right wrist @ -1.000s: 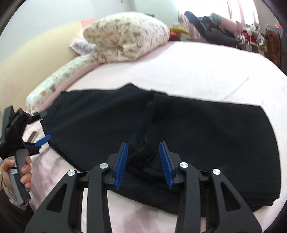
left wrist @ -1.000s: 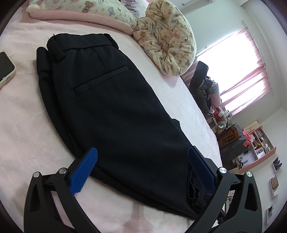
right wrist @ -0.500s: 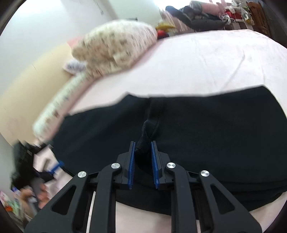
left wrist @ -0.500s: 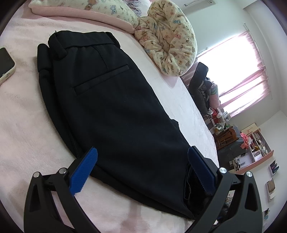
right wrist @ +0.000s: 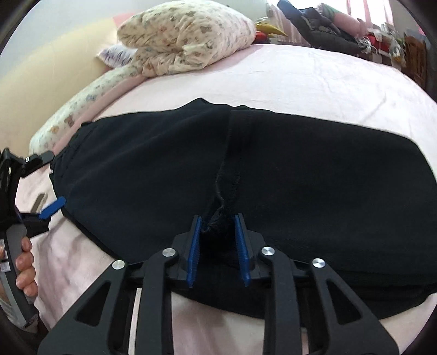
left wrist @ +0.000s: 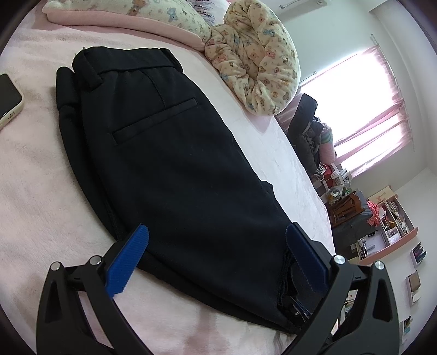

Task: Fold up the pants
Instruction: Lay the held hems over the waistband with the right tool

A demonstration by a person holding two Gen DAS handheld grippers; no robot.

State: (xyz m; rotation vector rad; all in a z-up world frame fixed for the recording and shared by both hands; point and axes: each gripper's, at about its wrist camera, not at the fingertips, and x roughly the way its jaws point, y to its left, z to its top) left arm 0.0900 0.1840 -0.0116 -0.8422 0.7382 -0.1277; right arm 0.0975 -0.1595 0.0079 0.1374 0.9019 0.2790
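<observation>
Black pants point(left wrist: 174, 169) lie flat between the spread left gripper point(left wrist: 218, 262). Only the right view shows the right gripper point(right wrist: 218, 245) opening around a raised fold.

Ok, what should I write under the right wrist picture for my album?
Right tongs opening around a bunched fold of black pants on the pink bed.

One pair of black pants point(left wrist: 174, 169), two tools, one phone point(left wrist: 8, 101), one rolled blanket point(left wrist: 259, 57), one pillow point(left wrist: 131, 13).

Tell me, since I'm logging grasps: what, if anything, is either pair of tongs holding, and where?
The left tongs hold nothing. A bunched fold of the black pants sits between the opening right tongs; a firm pinch cannot be told.
</observation>
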